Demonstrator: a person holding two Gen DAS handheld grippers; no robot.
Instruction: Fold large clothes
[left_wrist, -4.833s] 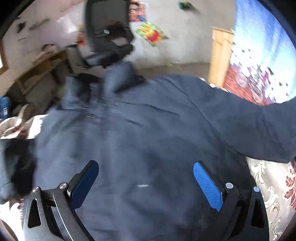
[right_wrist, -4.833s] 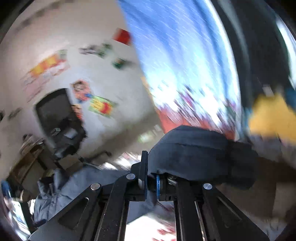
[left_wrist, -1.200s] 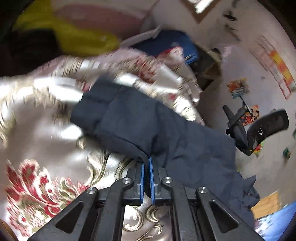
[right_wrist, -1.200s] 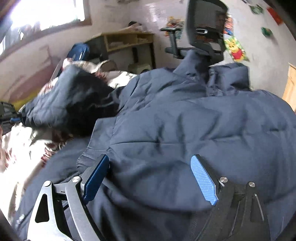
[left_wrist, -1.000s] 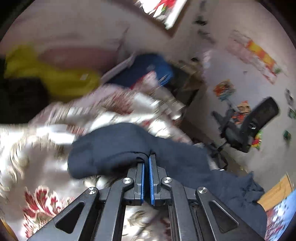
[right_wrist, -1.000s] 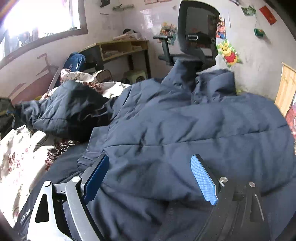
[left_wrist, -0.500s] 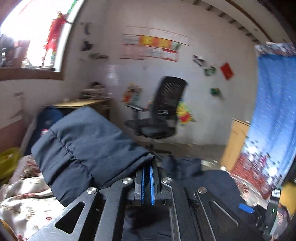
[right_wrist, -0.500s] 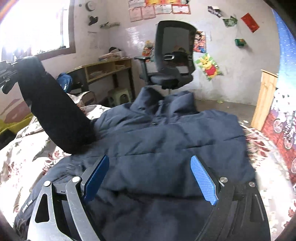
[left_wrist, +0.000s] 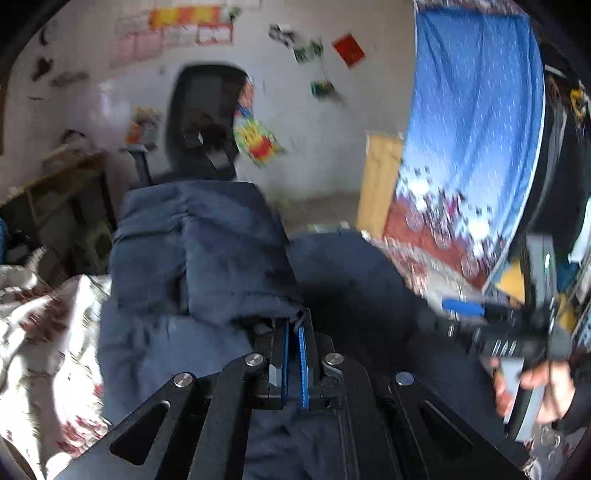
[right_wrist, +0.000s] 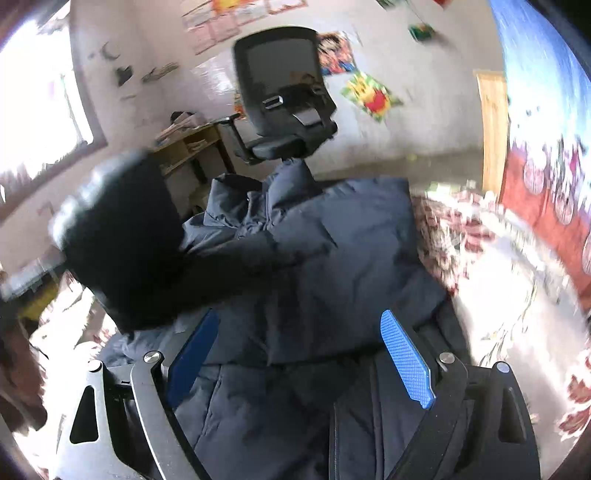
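**Sleeve pinched over the jacket**

The left gripper (left_wrist: 293, 343) has its fingers clamped on the sleeve (left_wrist: 199, 254) of the navy jacket (right_wrist: 332, 266), which bunches just ahead of them. The right gripper (right_wrist: 299, 350) hovers with fingers spread apart over the jacket, which lies across the floral bed cover (right_wrist: 517, 288).

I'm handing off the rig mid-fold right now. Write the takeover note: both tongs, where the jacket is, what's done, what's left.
Left tongs: shut on the jacket's sleeve, held raised above the body.
Right tongs: open, empty, hovering over the jacket.
Jacket: spread on the floral bedspread, collar toward the office chair.
Done: the other sleeve no longer sticks out.
Left: lay this sleeve across the body, release, then fold the body.
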